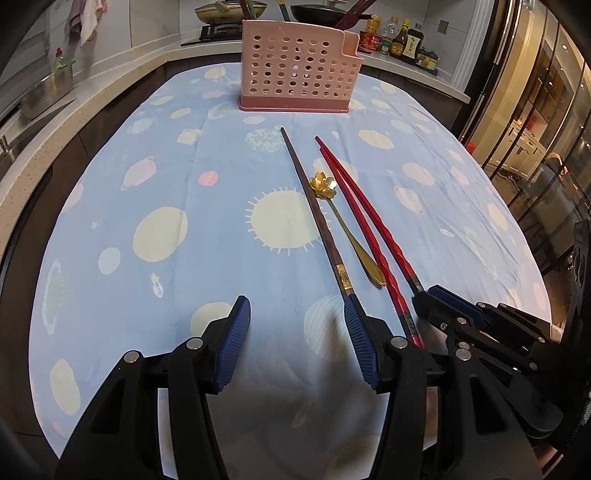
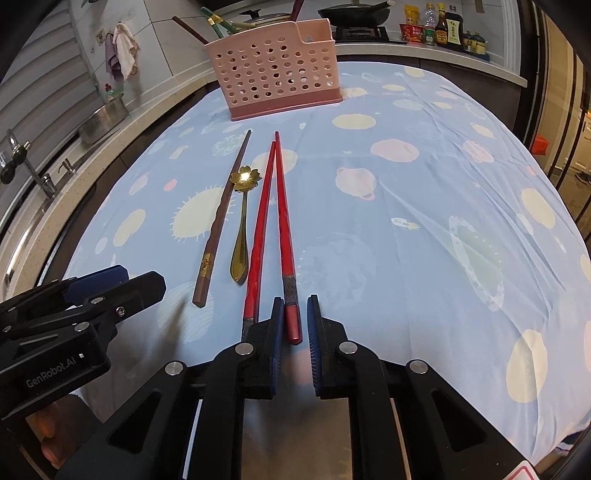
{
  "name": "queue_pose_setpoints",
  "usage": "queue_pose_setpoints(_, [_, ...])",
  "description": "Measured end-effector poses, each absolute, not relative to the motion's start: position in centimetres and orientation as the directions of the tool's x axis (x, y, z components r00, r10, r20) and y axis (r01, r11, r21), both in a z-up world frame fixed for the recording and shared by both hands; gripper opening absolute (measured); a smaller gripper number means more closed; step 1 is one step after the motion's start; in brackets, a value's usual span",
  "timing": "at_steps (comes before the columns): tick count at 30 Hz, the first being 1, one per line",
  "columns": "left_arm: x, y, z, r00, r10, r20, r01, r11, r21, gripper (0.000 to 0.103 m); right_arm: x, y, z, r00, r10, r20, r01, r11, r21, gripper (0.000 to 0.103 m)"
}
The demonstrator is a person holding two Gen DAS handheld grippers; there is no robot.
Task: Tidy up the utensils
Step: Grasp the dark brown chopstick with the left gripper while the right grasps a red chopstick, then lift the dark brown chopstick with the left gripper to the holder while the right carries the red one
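A pink perforated utensil basket [image 1: 300, 66] [image 2: 274, 70] stands at the far end of the table and holds several utensils. On the cloth lie a brown chopstick [image 1: 314, 210] [image 2: 221, 218], a gold flower-handled spoon [image 1: 345, 229] [image 2: 240, 236] and two red chopsticks [image 1: 369, 229] [image 2: 282, 221]. My left gripper [image 1: 297, 317] is open, its right finger beside the brown chopstick's near end. My right gripper [image 2: 295, 317] is partly open, its fingers on either side of the right red chopstick's near end, not clamped. Each gripper shows in the other's view [image 1: 454, 306] [image 2: 110, 284].
The table wears a blue planet-print cloth [image 1: 166, 221] [image 2: 424, 221]. A counter behind holds pans on a stove [image 2: 354, 14], sauce bottles [image 1: 402, 40] [image 2: 443, 27], a steel pot [image 2: 105, 118] and a sink tap [image 2: 33, 170]. Glass cabinets [image 1: 546, 110] stand at right.
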State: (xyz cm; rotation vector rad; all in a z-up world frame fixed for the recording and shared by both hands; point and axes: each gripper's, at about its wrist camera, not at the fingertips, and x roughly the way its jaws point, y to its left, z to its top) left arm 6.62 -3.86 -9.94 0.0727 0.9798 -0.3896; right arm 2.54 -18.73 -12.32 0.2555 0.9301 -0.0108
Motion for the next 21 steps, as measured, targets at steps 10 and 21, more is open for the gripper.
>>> queue_pose_setpoints(10, [7.4,-5.5,-10.4,0.478,-0.308,-0.823,0.376,0.918,-0.125,0.05,1.6,-19.9,-12.5,0.608,0.106,-0.787,0.153,0.957,0.247,0.007])
queue_pose_setpoints(21, [8.5,-6.3,-11.8,0.475,-0.299,-0.827,0.379,0.918,-0.114,0.032,1.5,-20.0,-12.5,0.61,0.106,-0.785,0.153,0.956,0.248,0.007])
